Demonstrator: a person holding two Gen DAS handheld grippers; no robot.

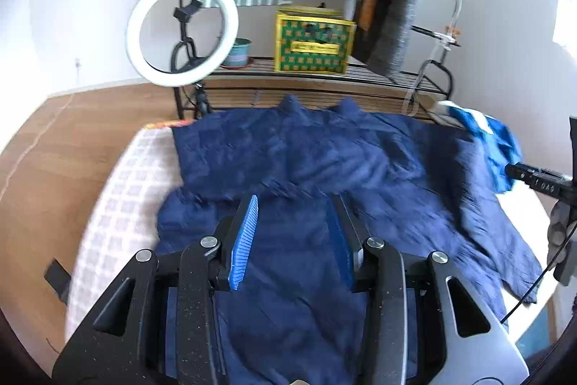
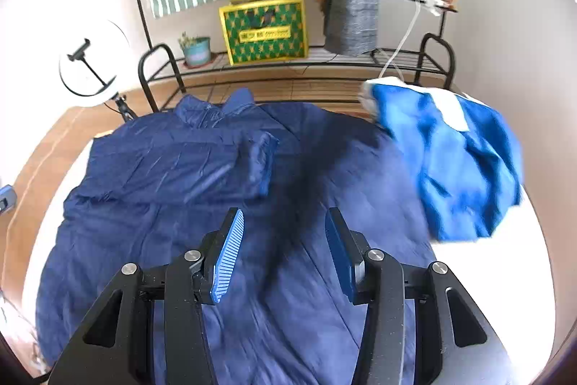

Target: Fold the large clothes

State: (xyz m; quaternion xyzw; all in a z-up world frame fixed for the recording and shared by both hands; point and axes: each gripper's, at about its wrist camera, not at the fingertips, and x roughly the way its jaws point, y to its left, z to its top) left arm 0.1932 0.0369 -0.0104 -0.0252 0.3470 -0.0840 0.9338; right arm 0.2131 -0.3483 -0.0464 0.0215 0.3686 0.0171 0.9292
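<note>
Here, navy jacket (image 2: pixel 202 168) flat — collar (image 2: pixel 216 107) far, lengthwise away.

The jacket (image 2: pixel 223 175) is being taken as the landmark: it is lying spread on the bed (image 1: pixel 119 190). A second garment (image 2: pixel 458 161) is lying at its right edge, on the same bed. Behind the jacket a rack (image 2: pixel 324 60) is standing, with a box (image 2: pixel 265 29) and a plant pot (image 2: pixel 196 51) sitting on its shelf. A ring light (image 1: pixel 182 31) is standing behind the jacket's left corner.
</note>
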